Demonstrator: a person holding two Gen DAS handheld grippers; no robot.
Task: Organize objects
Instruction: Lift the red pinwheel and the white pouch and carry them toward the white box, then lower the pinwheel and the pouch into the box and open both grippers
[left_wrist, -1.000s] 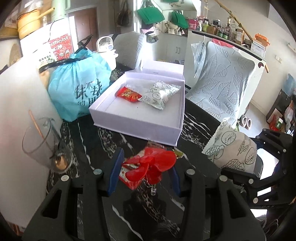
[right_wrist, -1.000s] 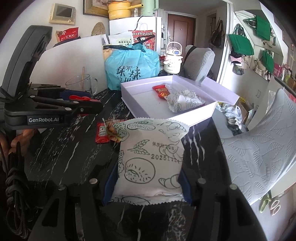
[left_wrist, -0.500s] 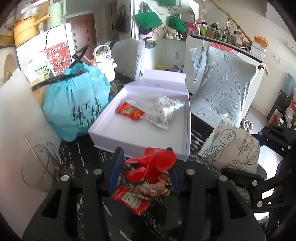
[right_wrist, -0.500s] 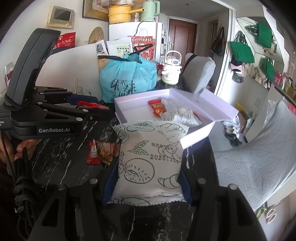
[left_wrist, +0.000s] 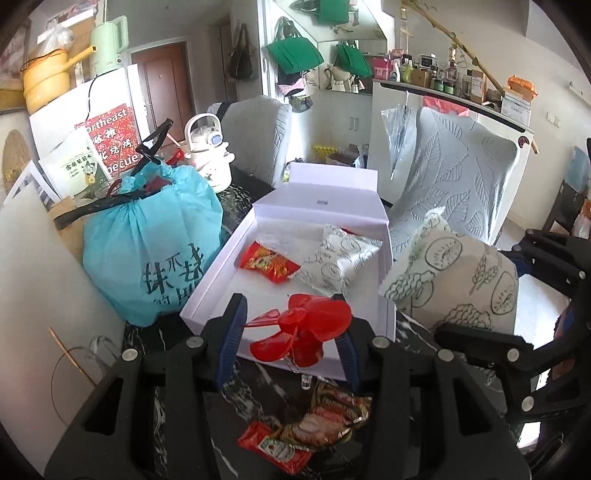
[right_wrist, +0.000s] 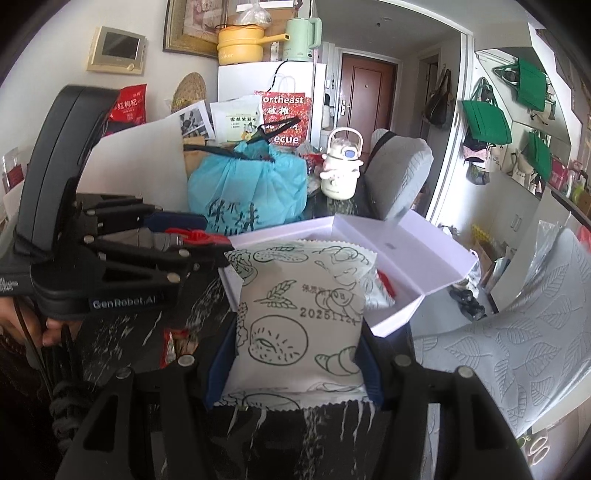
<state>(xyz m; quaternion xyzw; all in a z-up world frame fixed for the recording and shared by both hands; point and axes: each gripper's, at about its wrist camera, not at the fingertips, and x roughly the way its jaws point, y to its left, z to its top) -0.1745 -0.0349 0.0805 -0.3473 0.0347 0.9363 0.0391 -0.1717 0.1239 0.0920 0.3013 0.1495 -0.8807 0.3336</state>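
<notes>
Midway through tidying: my left gripper (left_wrist: 291, 332) clamps a red plastic fan (left_wrist: 303, 332), my right gripper (right_wrist: 291, 365) a white snack packet (right_wrist: 299, 321), both above the white box (left_wrist: 207, 295); two snacks inside, two wrappers (left_wrist: 306, 428) remain on table.

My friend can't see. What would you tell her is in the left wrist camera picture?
The left gripper holds a red plastic fan above the near edge of an open white box on a black marbled table. Inside the box lie a red snack packet and a white bread packet. At right, the right gripper holds another white bread packet.
</notes>
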